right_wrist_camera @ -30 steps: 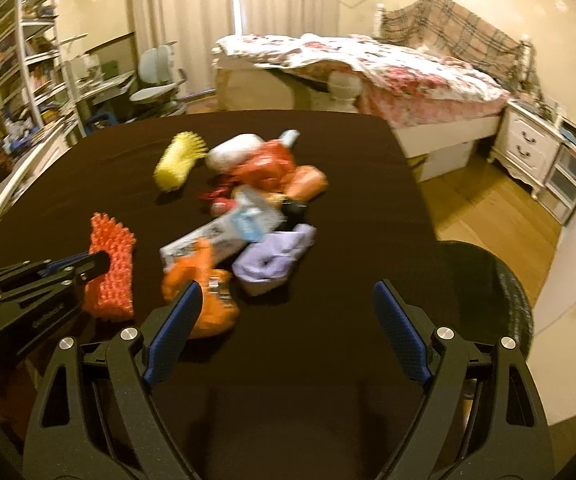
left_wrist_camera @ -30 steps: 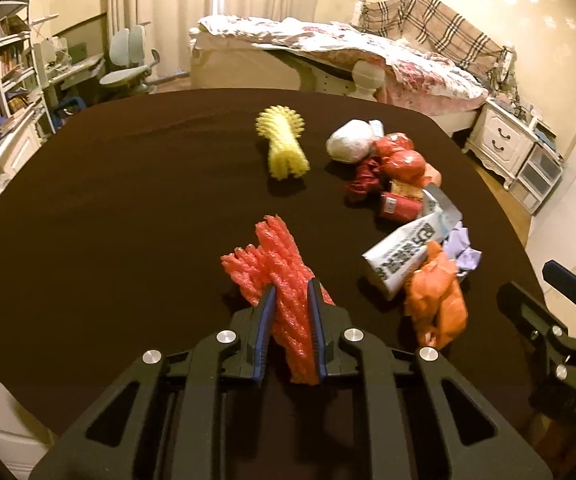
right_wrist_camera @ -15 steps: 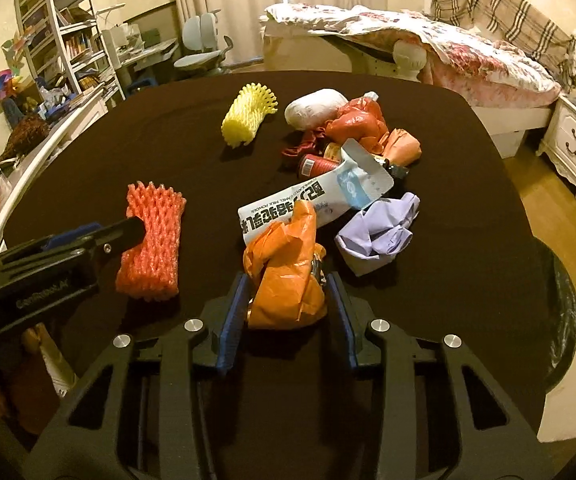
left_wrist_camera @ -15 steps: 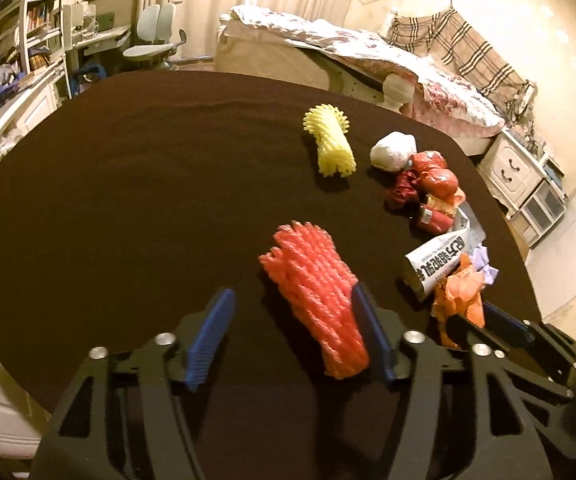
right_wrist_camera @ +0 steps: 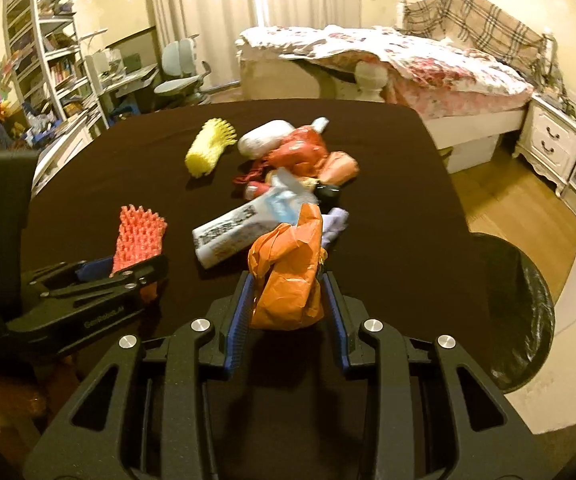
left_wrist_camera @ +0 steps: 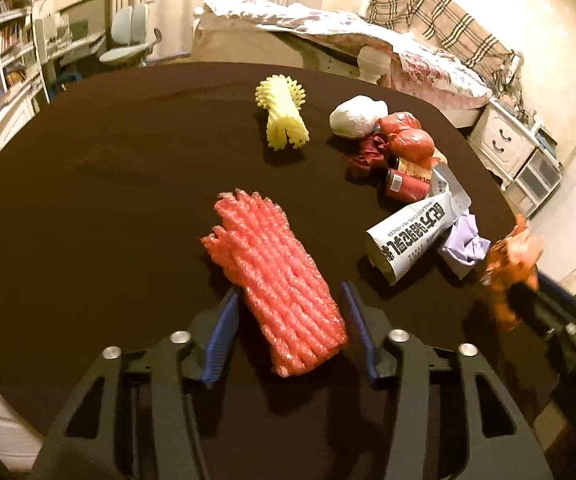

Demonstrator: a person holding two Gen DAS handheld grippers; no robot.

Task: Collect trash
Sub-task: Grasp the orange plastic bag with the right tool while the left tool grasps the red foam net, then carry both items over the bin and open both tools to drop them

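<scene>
Trash bag (right_wrist_camera: 288, 272) — orange, crumpled — sits clamped in the right claw (right_wrist_camera: 288, 300) just above the table (right_wrist_camera: 387, 200); bin (right_wrist_camera: 515, 304) lies to its right. Left claw (left_wrist_camera: 291, 332), just closing, straddles the red foam net (left_wrist_camera: 276, 284) lengthwise, not yet pinching.

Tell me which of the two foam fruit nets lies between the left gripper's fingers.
The red foam net. It lies flat on the table between the left gripper's fingers, while the yellow foam net sits far off, beside the white wad.

Black skeletal left gripper (left_wrist_camera: 289, 330) and right gripper (right_wrist_camera: 286, 308), blue ribbed jaws, silver screws.
</scene>
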